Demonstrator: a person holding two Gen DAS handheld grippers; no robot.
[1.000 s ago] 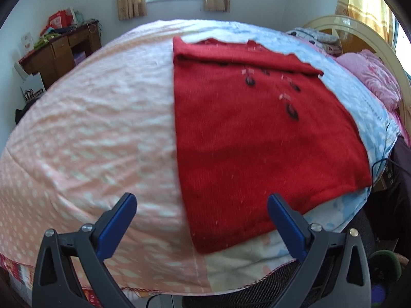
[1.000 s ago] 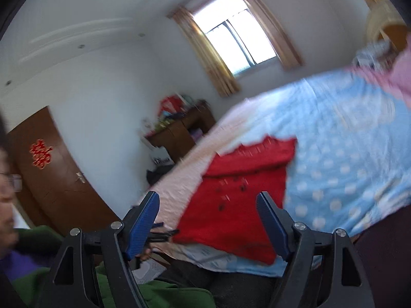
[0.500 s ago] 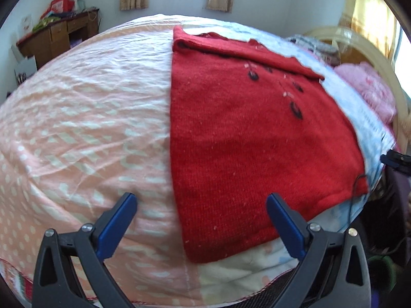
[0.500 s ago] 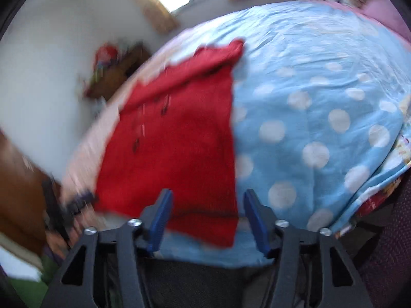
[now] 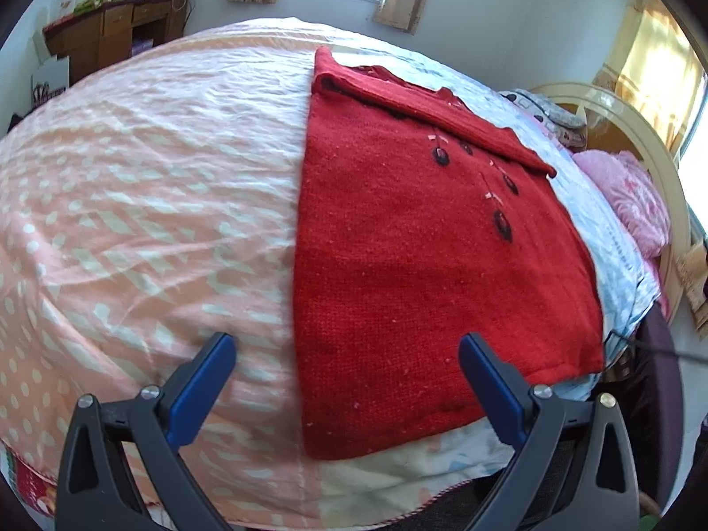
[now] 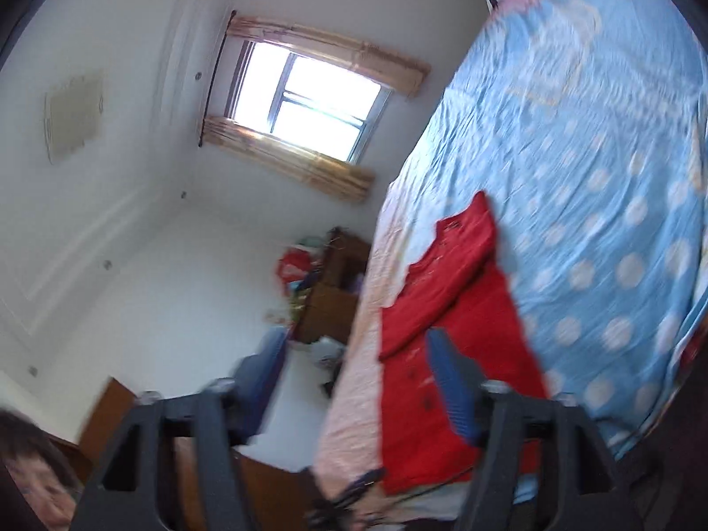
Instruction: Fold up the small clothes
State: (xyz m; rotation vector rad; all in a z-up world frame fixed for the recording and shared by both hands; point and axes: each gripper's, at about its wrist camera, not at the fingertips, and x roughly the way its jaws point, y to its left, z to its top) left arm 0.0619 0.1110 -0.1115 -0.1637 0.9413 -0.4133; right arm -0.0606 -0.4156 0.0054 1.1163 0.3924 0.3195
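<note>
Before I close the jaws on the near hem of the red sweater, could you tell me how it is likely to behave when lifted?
The red sweater is a thick knit lying flat on the bedspread, so it will probably droop limply rather than hold shape. Its folded top strip may fall open. The fuzzy knit looks grippy, so slipping seems unlikely. The left gripper is open, above the hem.

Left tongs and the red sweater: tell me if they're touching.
Cannot tell. In the left wrist view the left tongs stand open over the red sweater near its hem, but neither contact nor a gap shows plainly.
</note>
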